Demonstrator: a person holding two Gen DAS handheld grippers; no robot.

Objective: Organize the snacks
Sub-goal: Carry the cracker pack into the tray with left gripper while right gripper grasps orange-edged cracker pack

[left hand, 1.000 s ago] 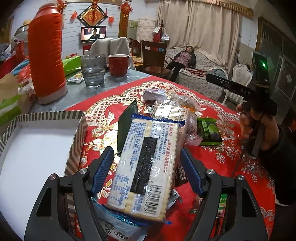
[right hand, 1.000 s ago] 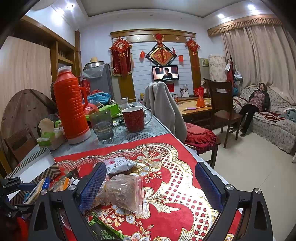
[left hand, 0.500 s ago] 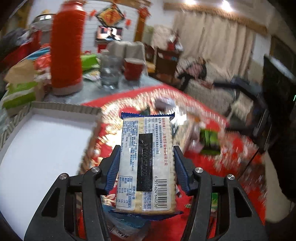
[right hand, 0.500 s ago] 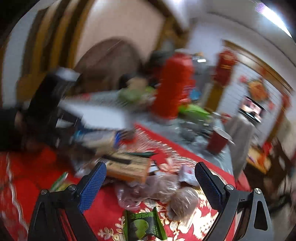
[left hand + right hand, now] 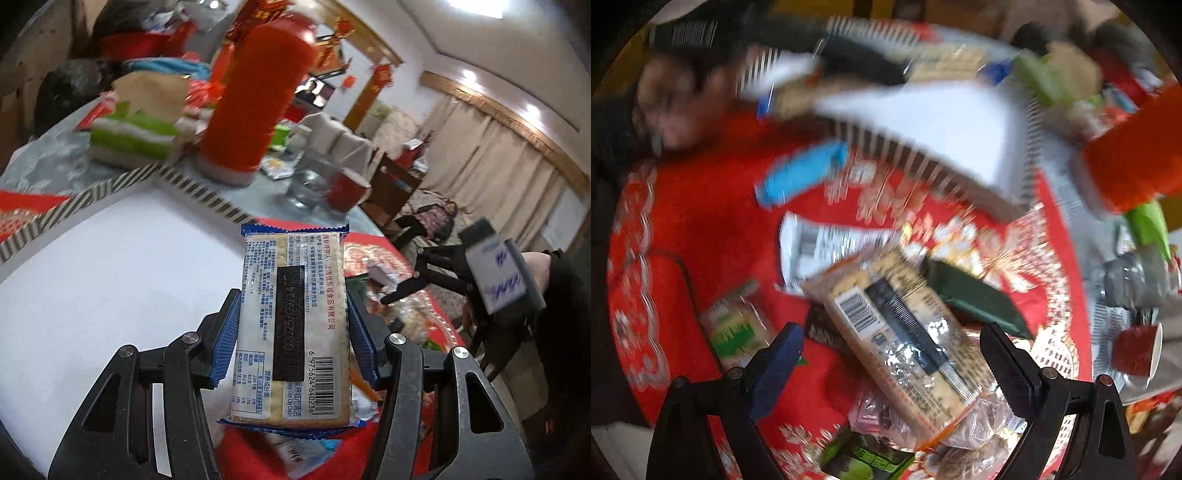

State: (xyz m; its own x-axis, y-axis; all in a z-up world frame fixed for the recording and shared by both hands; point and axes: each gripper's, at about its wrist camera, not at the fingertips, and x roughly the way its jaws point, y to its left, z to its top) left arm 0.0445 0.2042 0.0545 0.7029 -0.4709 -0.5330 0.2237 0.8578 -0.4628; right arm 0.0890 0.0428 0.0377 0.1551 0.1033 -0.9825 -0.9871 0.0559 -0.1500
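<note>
My left gripper [image 5: 291,306] is shut on a blue-edged cracker packet [image 5: 291,325], its label and barcode facing me. I hold it above the white box with a striped rim [image 5: 207,192]. My right gripper [image 5: 890,332] points down, open wide, over a pile of snacks on the red cloth. Under its gap lies an orange-edged cracker packet [image 5: 897,332], with neither pad touching it. A dark green packet [image 5: 975,299], a white wrapper [image 5: 827,243] and a light blue packet [image 5: 801,173] lie around it. In the left wrist view, the right gripper [image 5: 424,273] shows at the right.
A red thermos [image 5: 258,96] stands behind the box, with a glass [image 5: 306,188] and a red mug [image 5: 347,188] beside it. Green tissue packs [image 5: 136,133] sit at the back left. A person's hand [image 5: 676,110] is blurred at the upper left of the right wrist view.
My left gripper closed on the cracker packet, lifted it off the pile and swung it left over the white box. My right gripper rolled and tipped down from facing the room onto the snack pile.
</note>
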